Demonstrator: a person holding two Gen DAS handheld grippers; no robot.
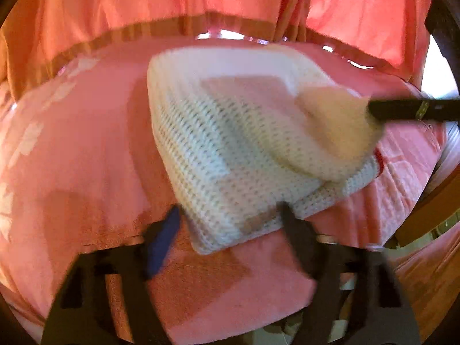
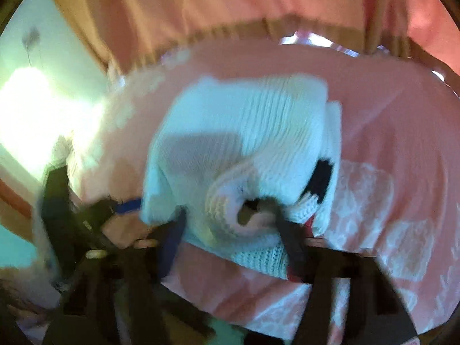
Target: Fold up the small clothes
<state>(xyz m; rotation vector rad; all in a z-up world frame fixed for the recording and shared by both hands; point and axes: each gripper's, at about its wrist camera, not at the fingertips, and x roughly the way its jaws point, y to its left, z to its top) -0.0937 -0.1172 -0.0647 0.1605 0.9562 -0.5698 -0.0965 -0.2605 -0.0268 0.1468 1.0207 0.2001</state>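
garment: white knit piece [image 1: 230, 149] lies partly folded on the pink cloth-covered surface [image 1: 72, 143], near-centre, right flap lifted.
left claw: left claw [image 1: 230, 218] spread wide at the near edge of the knit; fingers either side of the hem, nothing clamped; both views blurred.
right claw: right claw [image 2: 230, 218] fingers also apart, bunched knit sitting between them; looks loose rather than pinched, not certain.
pose: left low and level; right reaching in from the right, over the raised flap.
risk: loose flap may slip and unfold; stretchy knit may bunch; pink cloth may drag along.
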